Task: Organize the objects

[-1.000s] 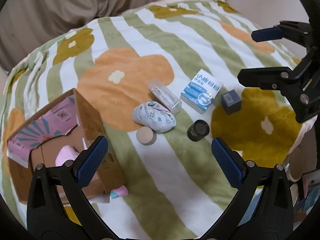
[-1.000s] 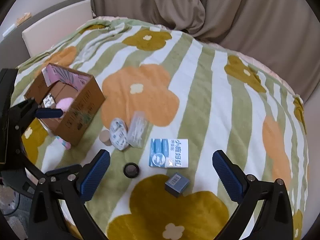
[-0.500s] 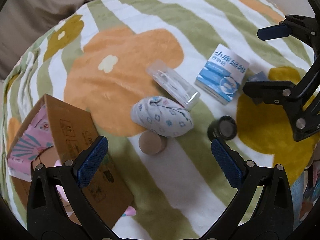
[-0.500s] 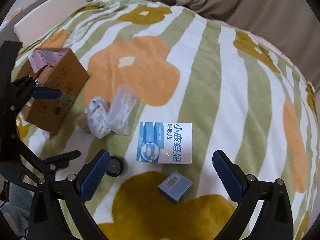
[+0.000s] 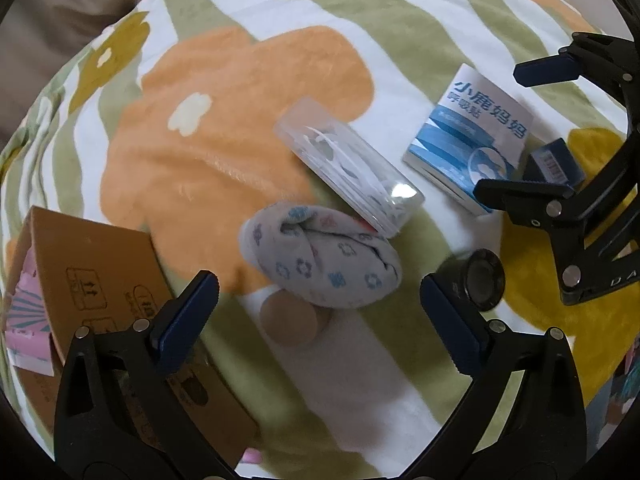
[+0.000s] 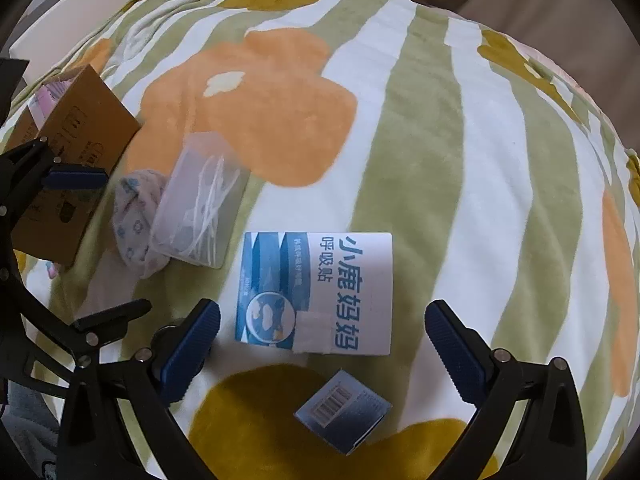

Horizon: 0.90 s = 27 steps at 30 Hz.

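Left gripper (image 5: 318, 300) spread above the rolled sock (image 5: 320, 260). Risk: closing could snag the clear floss-pick case (image 5: 352, 168) leaning on it. Right gripper (image 6: 322, 332) spread, empty.

Left claw over the sock on the blanket

The left claw (image 5: 318, 312) is wide open above a rolled sock (image 5: 320, 256) on the flowery blanket (image 5: 224, 128). A clear case (image 5: 348, 172) leans on the sock, and a tan disc (image 5: 292, 320) peeks out from under it. A black cap (image 5: 478, 280) lies near the right finger. A blue-and-white box (image 5: 468, 136) touches a small dark box (image 5: 554, 162). A cardboard box (image 5: 92, 272) sits left. The right claw (image 5: 516, 132) is open too.
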Tool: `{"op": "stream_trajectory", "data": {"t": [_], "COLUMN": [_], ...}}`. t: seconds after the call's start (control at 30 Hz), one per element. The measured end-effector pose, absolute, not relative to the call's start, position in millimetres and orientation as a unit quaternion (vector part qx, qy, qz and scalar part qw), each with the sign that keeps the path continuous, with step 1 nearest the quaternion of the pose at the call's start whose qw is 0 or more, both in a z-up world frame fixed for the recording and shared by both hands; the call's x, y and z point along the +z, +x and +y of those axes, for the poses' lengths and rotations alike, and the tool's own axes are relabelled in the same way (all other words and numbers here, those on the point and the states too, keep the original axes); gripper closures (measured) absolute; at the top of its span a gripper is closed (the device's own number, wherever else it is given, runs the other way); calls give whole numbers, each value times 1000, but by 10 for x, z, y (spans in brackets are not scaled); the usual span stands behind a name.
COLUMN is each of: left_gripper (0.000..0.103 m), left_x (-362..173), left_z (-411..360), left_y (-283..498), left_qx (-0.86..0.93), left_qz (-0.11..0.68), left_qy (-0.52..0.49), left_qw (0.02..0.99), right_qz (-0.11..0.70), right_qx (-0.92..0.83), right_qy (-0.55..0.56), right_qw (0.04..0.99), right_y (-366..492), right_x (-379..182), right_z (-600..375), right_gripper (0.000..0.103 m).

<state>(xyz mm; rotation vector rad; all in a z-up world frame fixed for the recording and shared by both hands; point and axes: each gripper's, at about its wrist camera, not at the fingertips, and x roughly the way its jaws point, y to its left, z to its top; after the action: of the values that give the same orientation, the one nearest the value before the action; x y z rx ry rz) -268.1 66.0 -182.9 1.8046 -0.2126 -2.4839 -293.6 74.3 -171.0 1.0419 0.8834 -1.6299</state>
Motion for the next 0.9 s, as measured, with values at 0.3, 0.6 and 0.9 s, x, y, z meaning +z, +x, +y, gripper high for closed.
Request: {"op": "stream_trajectory", "data": {"t": [0.3,0.6,0.9], "left_gripper": [4,26,39], "left_x": [-1920,-1991,-1972], "left_z": [627,648,626], "left_y": [-2771,-2811,-2808], "left_qx": [-803,-798,-802], "left_qz": [-70,-76,-64], "left_qy": [591,598,594], "left_qw": [34,27,27], "right_qz": [378,393,387], "right_qx": [-661,-657,-656], "right_qy": [437,439,452], "right_qw": [478,470,465], "right_y": [-2957,-2915,-2968], "right_x": [-1883,-1951,-2056], "right_z": [647,584,562], "right_gripper": [1,1,15]}}
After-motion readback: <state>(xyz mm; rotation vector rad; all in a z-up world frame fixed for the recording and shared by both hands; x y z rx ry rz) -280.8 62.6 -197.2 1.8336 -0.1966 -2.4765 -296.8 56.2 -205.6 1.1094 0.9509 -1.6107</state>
